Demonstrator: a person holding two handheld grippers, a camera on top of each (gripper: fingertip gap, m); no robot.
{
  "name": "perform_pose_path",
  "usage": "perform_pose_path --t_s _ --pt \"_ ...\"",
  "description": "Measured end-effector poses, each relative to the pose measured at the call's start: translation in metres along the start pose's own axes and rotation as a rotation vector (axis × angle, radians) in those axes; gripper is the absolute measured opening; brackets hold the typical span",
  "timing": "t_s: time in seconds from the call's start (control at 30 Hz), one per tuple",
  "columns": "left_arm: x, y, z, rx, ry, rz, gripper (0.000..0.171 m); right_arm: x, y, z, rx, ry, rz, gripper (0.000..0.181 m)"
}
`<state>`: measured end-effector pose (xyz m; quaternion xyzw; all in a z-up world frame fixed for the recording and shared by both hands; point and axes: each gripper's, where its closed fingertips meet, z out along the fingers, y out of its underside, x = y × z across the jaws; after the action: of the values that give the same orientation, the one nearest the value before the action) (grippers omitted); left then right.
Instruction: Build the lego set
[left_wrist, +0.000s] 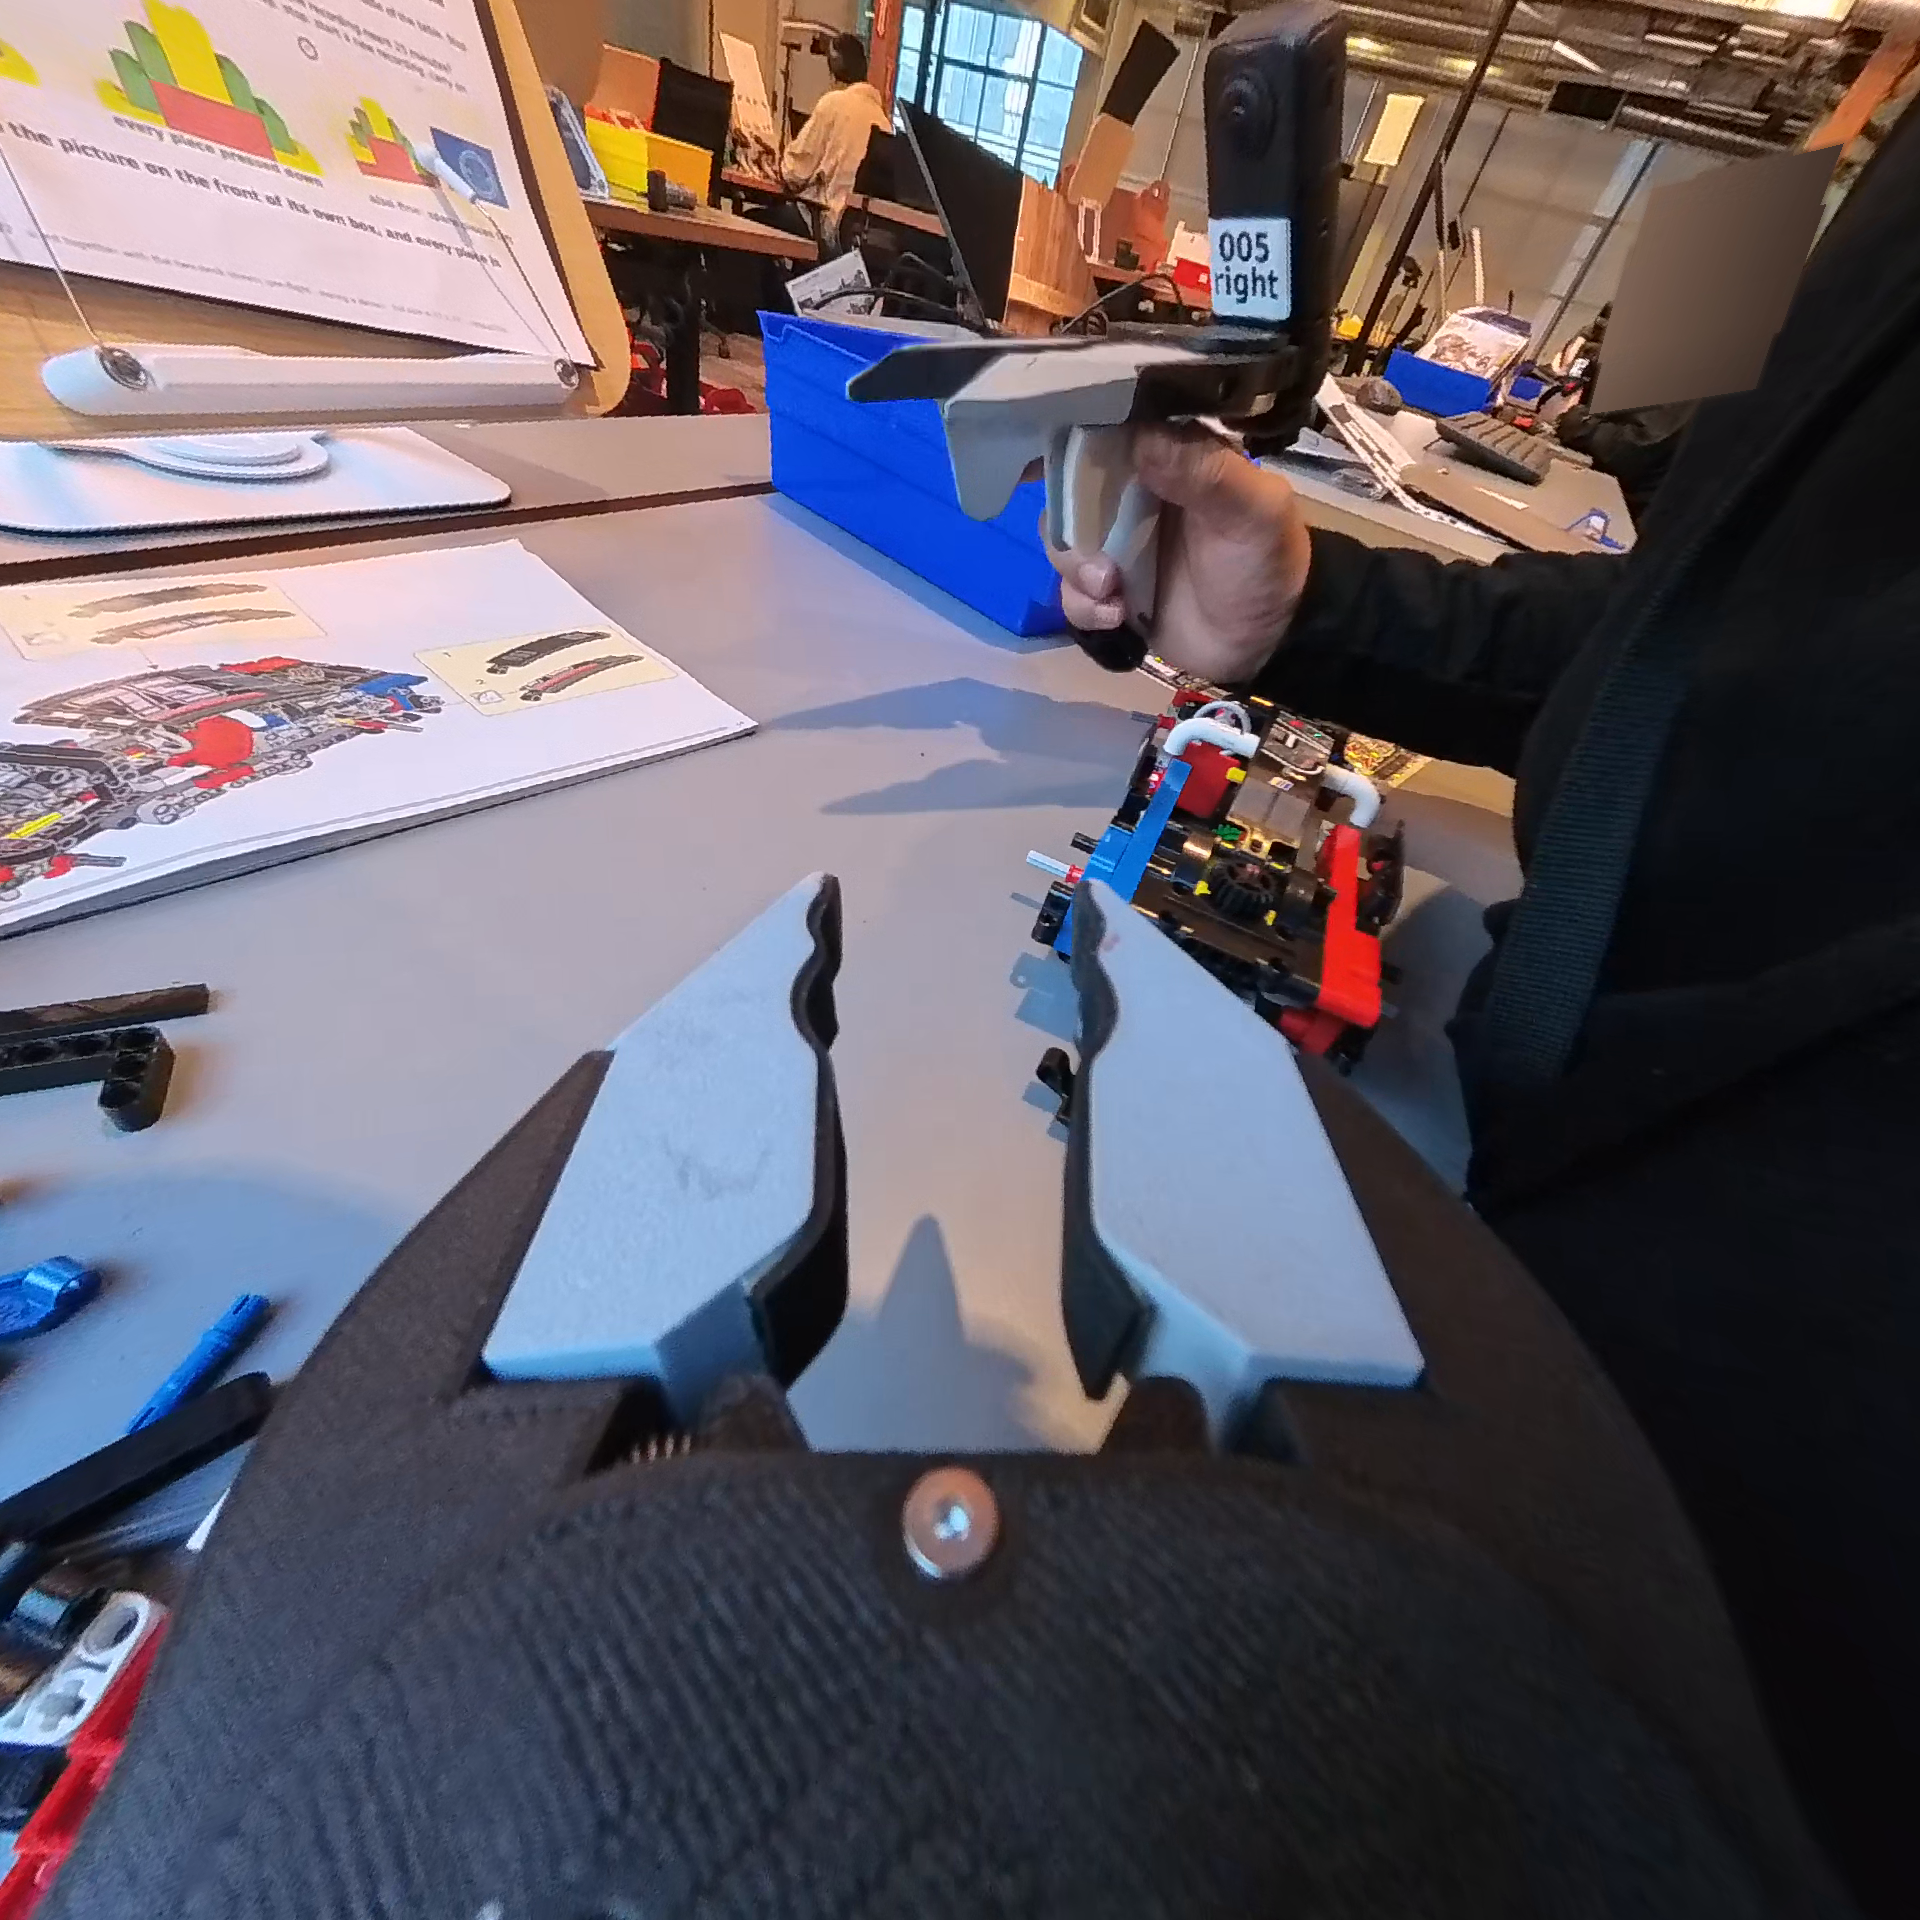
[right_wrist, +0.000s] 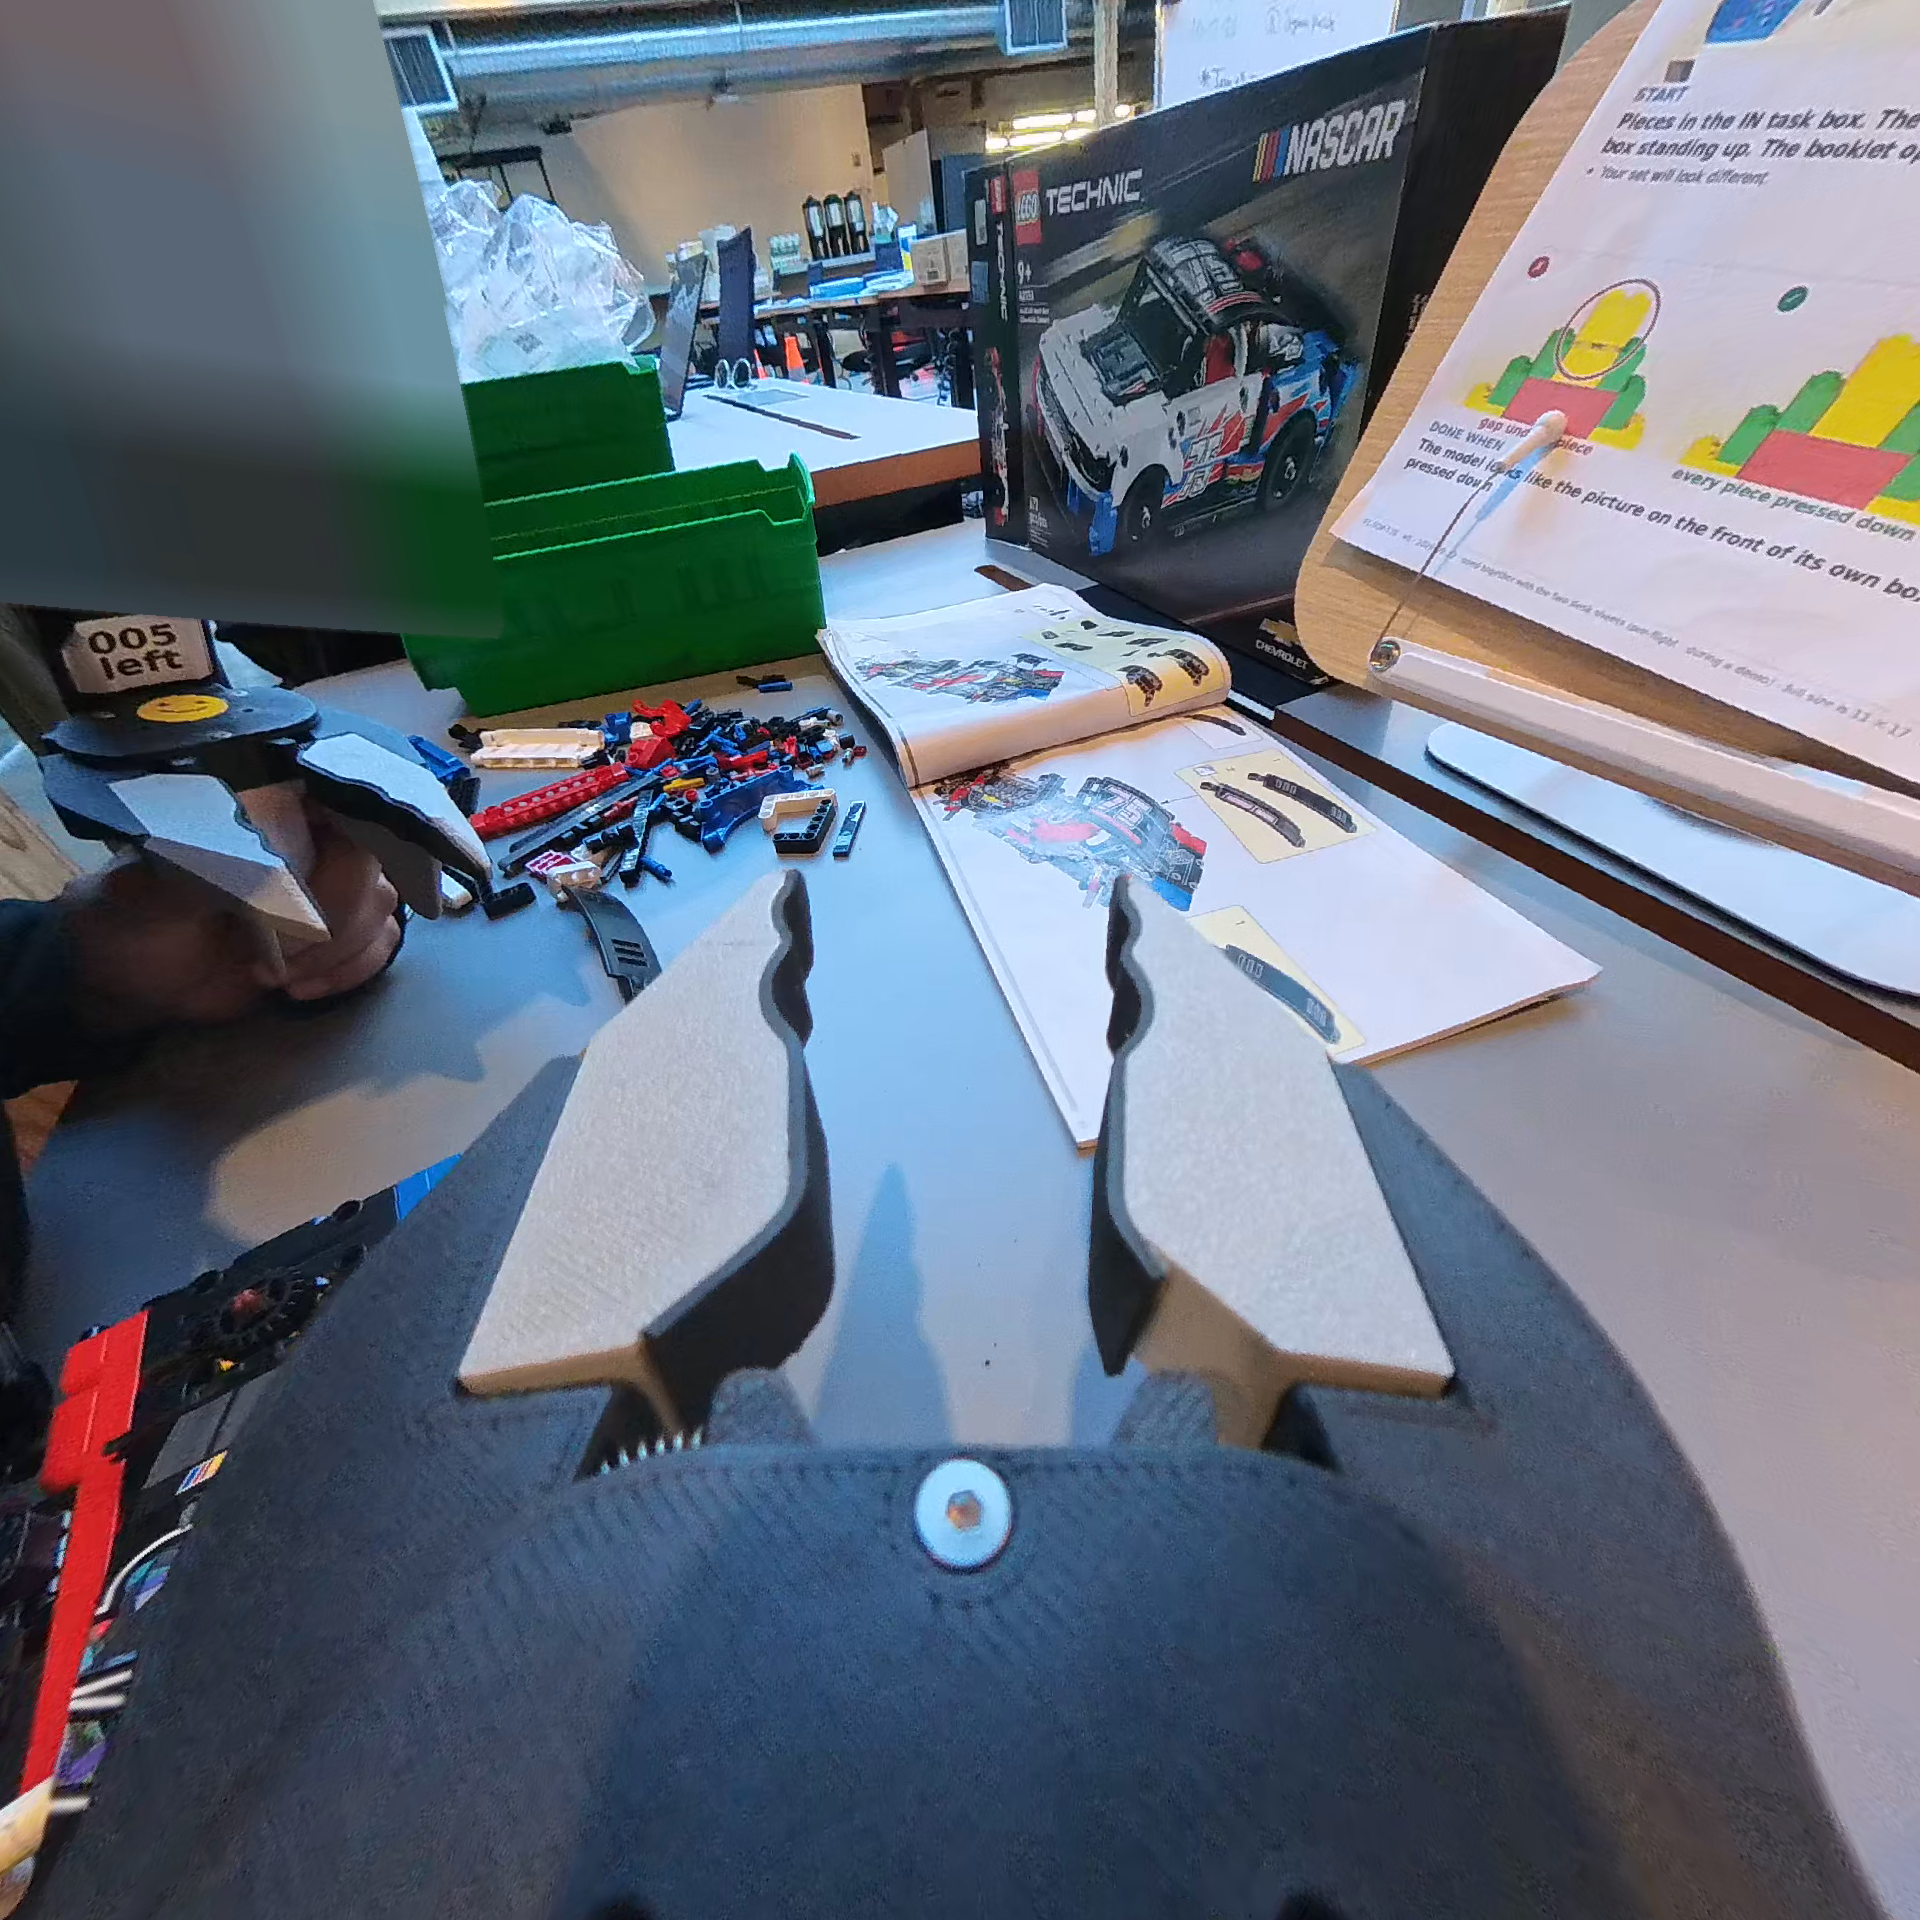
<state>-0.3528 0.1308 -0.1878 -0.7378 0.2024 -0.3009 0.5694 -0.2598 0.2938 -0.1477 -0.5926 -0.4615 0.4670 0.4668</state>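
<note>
The partly built red, blue and black lego car (left_wrist: 1247, 883) sits on the grey table near the person's body; it also shows at the lower left of the right wrist view (right_wrist: 125, 1455). My left gripper (left_wrist: 956, 925) is open and empty, low over the table just left of the car. A small black pin (left_wrist: 1055, 1075) lies by its right finger. My right gripper (right_wrist: 956, 914) is open and empty, raised above the table, pointing toward the open instruction booklet (right_wrist: 1143, 831). A pile of loose lego pieces (right_wrist: 675, 769) lies beyond it to the left.
A blue bin (left_wrist: 883, 457) stands behind the right gripper (left_wrist: 883, 387). Green bins (right_wrist: 644, 582), the set's box (right_wrist: 1195, 343) and a paper stand (right_wrist: 1662, 416) line the back. A black curved panel (right_wrist: 618, 935) and black beams (left_wrist: 104, 1060) lie loose near the left gripper (right_wrist: 400, 899). About 20 cm separates my left fingertips from my right. From the left gripper's tips to the small black pin (left_wrist: 1055, 1075) is close to 9 cm.
</note>
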Motion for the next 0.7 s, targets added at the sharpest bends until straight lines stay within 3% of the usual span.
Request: perform_pose_path --t_s 0.47,0.7 --pt "0.002 0.001 0.001 -0.007 0.001 0.015 0.041 -0.009 -0.005 -0.006 0.007 0.001 -0.009 0.054" --pt "0.004 0.005 0.004 -0.04 -0.016 0.056 0.041 -0.025 -0.024 -0.028 0.065 0.001 -0.028 0.054"
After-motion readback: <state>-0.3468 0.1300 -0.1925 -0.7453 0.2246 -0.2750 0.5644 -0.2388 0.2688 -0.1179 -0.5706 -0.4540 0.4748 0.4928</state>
